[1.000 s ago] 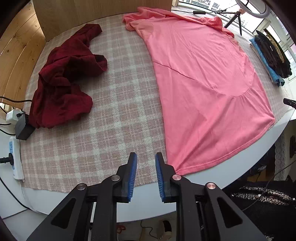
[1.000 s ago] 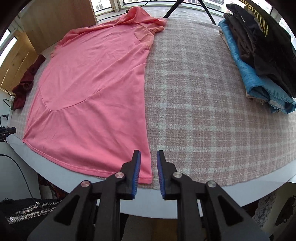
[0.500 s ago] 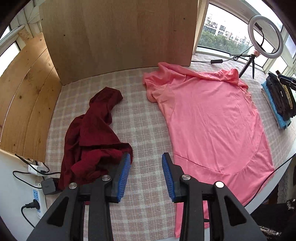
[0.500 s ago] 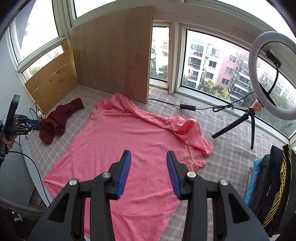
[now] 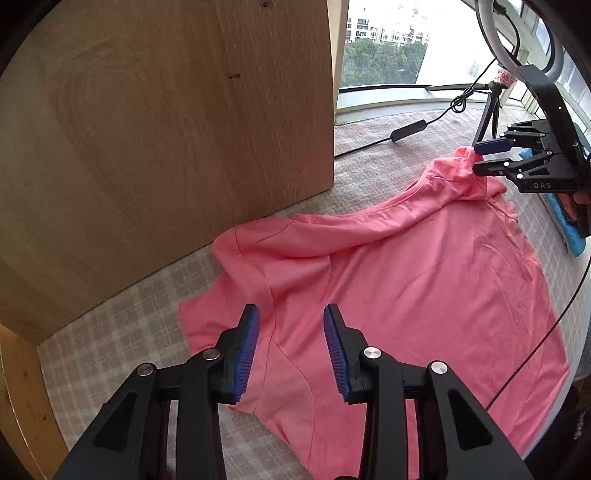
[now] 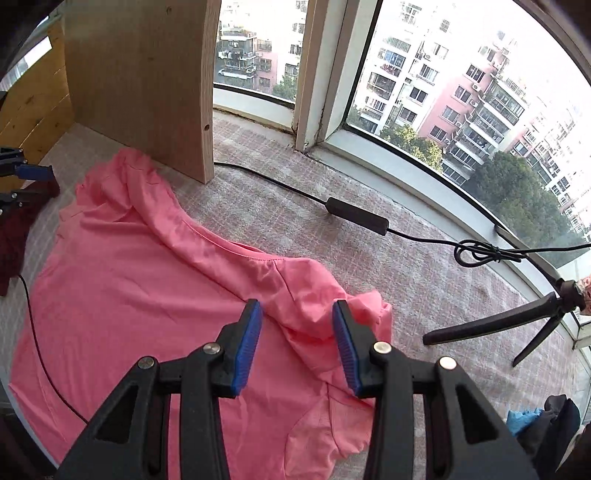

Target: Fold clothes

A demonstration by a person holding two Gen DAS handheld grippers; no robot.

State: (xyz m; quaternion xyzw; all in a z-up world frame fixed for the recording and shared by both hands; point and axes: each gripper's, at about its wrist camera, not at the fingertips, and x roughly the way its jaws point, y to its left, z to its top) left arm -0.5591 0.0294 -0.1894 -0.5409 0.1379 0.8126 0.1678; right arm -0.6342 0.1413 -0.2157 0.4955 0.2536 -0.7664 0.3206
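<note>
pink shirt: one [image 5: 424, 288], lay spread on the checked tablecloth [image 5: 110, 343], collar end toward the wood panel [image 5: 166, 129], hem toward the table's near edge. The collar band was rumpled into a raised ridge.
sleeves: two. One lay flat near the panel's lower corner, under your left gripper [image 5: 291, 350]. The other was bunched at the far shoulder, by your right gripper [image 6: 297, 347].
left gripper: you held it part open, jaws apart, nothing between the pads. It hung above the sleeve seam; contact with the cloth couldn't be told.
right gripper: part open too, jaws apart, straddling the bunched shoulder fold. The left wrist view showed its tips right at that fold, pads not pressed on it.
gripper count: two, each one visible in the other's camera.
dark red garment: one [image 6: 14, 236], crumpled on the cloth beyond the pink shirt's side, on the side away from the window.
folded stack: one pile, blue and dark pieces [image 6: 543, 417], off the shirt's other side. Piece count couldn't be told.
ring light: one [image 5: 517, 33], on a small tripod [image 6: 535, 321] past the shirt's shoulder toward the window.
cable: one black lead with an inline controller [image 6: 356, 216], running on the cloth between the panel and the tripod.
</note>
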